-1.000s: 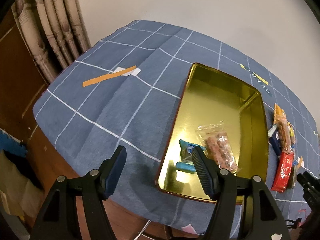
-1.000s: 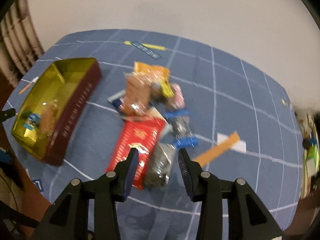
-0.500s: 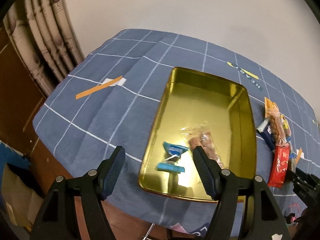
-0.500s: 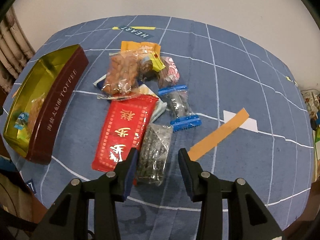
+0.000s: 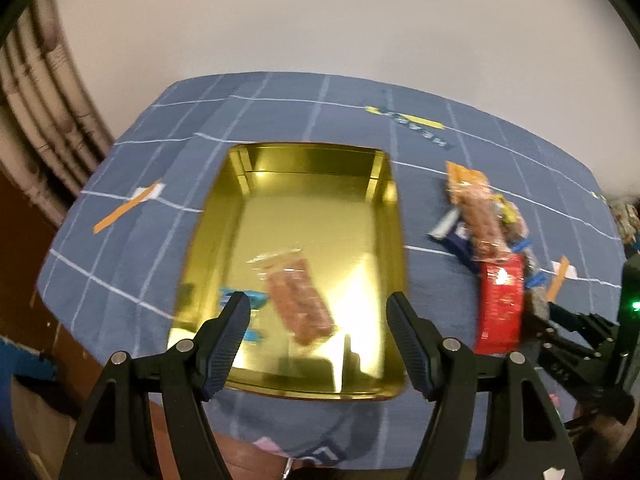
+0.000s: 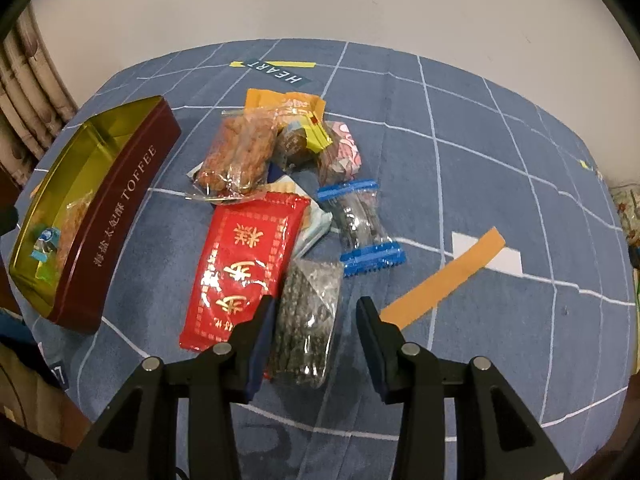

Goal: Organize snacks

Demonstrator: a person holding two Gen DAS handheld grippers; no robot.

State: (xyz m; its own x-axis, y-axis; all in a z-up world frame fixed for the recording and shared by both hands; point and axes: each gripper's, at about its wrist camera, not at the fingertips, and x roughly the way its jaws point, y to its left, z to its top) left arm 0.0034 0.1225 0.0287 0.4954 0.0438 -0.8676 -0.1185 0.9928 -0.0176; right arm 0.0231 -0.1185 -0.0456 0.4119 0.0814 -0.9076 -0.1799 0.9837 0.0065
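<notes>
Left claw (image 5: 318,322), jaws apart, has swung over the tin (image 5: 224,216).

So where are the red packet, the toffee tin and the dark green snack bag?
red packet (image 6: 244,264): right wrist view, middle of its printed face.
toffee tin (image 6: 124,216): right wrist view, maroon lettered side wall.
dark green snack bag (image 6: 308,320): right wrist view, bag's middle.

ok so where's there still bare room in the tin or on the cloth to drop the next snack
The tin's far half is bare gold floor; its near left corner holds the peanut bar and a blue candy. On the cloth, bare patches lie left of the tin by the orange tape, and beyond the snack pile. The pile itself is crowded.
</notes>
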